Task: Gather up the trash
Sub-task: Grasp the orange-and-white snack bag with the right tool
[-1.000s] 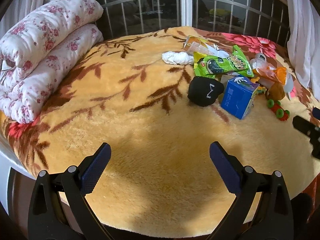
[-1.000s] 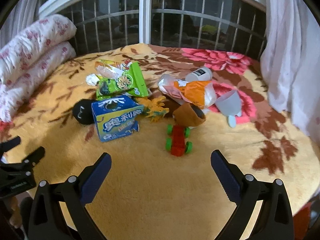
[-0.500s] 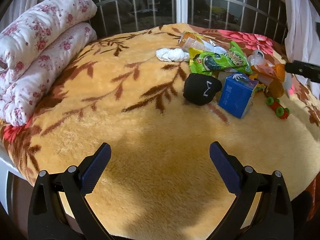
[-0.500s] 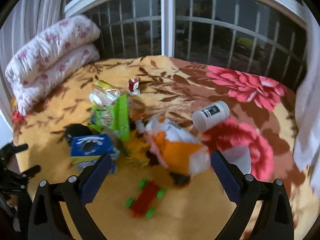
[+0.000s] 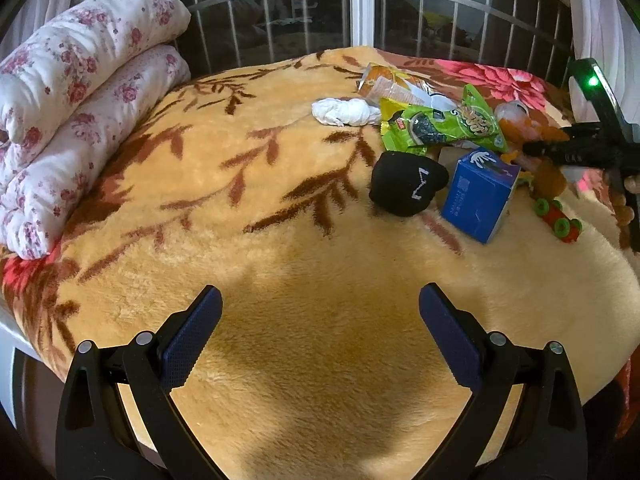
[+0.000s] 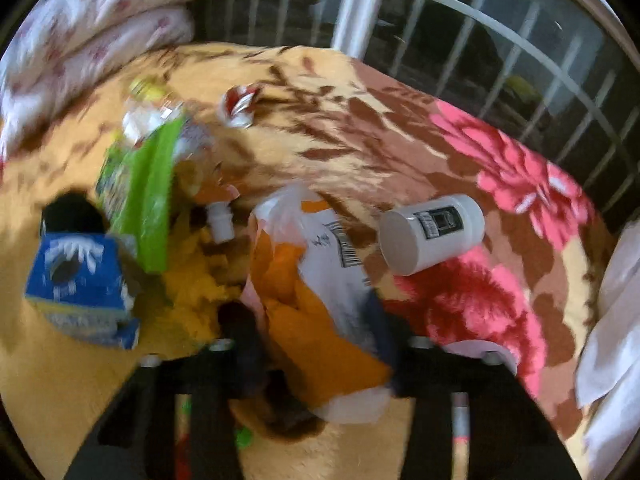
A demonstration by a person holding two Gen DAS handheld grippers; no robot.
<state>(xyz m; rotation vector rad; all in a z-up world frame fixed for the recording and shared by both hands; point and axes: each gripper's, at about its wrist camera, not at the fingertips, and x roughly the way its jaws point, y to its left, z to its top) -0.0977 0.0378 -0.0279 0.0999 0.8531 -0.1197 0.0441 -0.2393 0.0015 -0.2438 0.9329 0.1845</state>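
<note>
Trash lies in a pile on the yellow floral blanket (image 5: 280, 208): a green snack bag (image 5: 440, 126) (image 6: 140, 196), an orange-and-white plastic bag (image 6: 316, 300), a white crumpled tissue (image 5: 344, 112), a blue box (image 5: 478, 194) (image 6: 76, 280) and a white cup (image 6: 430, 234) on its side. My right gripper (image 6: 316, 344) is down over the pile, its jaws on either side of the orange-and-white bag; the view is blurred. It also shows in the left wrist view (image 5: 580, 152). My left gripper (image 5: 320, 328) is open and empty above bare blanket.
A black cap (image 5: 404, 188) and a red toy car with green wheels (image 5: 558, 220) lie by the pile. A folded floral quilt (image 5: 72, 100) is at the left. A barred window (image 5: 360, 12) and white curtains (image 6: 612, 320) bound the bed.
My right gripper has moved forward and down onto the pile, its jaws now around the orange-and-white bag. My left gripper has barely moved.
</note>
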